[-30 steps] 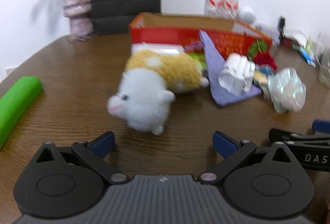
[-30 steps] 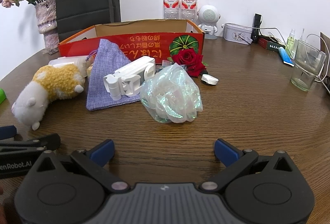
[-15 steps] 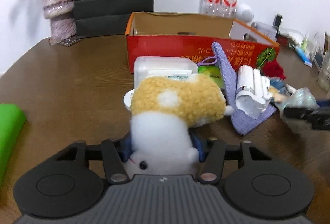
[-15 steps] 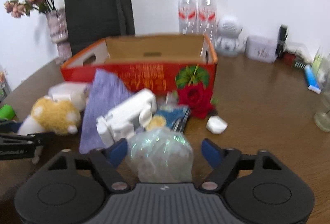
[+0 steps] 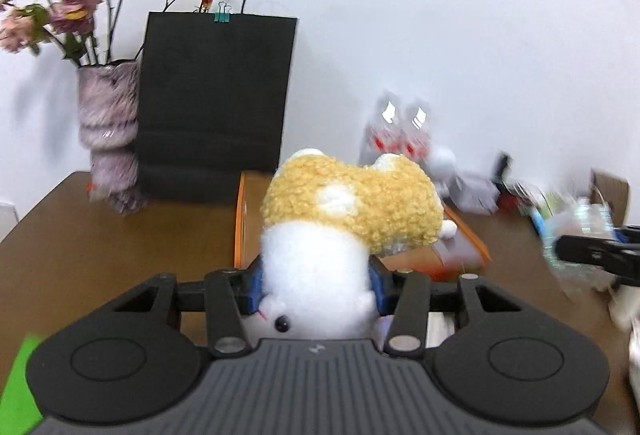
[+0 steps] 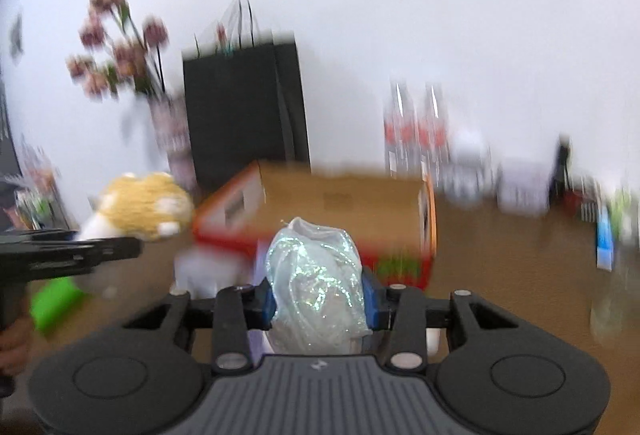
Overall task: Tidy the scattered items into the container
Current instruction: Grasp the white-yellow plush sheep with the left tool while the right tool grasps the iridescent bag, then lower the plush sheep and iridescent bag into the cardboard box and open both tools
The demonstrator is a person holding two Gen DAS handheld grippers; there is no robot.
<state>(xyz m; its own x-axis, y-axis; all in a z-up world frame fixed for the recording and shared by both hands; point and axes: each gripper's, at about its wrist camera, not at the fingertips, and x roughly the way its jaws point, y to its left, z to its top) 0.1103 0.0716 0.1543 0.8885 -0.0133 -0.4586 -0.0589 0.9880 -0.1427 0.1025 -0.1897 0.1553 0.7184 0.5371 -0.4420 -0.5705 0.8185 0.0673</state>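
Left wrist view is showing, furthest to the left of the cardboard box [image 5: 244, 219], a vase of dried pink flowers [image 5: 106, 131] standing on the brown table [image 5: 100, 243]. Just left of the box and behind it, a black paper bag [image 5: 214, 99] is standing against the wall. Directly in front of the box, the left gripper [image 5: 316, 291] is clamping the white head end of a plush toy [image 5: 344, 203]; its blue pads are pressing into the fur on both sides, and the yellow body is sticking up and covering much of the box. To the right of the box and behind it, two water bottles [image 5: 402, 131] are showing as a blur. Further right of the box, the tip of the other gripper is reaching in from the edge.

Right wrist view is blurring heavily. Left of the box [image 6: 340, 199], the left gripper [image 6: 100, 247] is carrying the plush toy [image 6: 148, 207] level with the box's rim, with a hand [image 6: 14, 343] gripping its handle below. In front of the box, the right gripper [image 6: 318, 299] is squeezing a crinkled iridescent plastic bundle [image 6: 316, 283] between its blue pads, the jaws having just been closing on it to a fairly narrow gap. The bundle is hanging clear of the table, before the box's red front wall.
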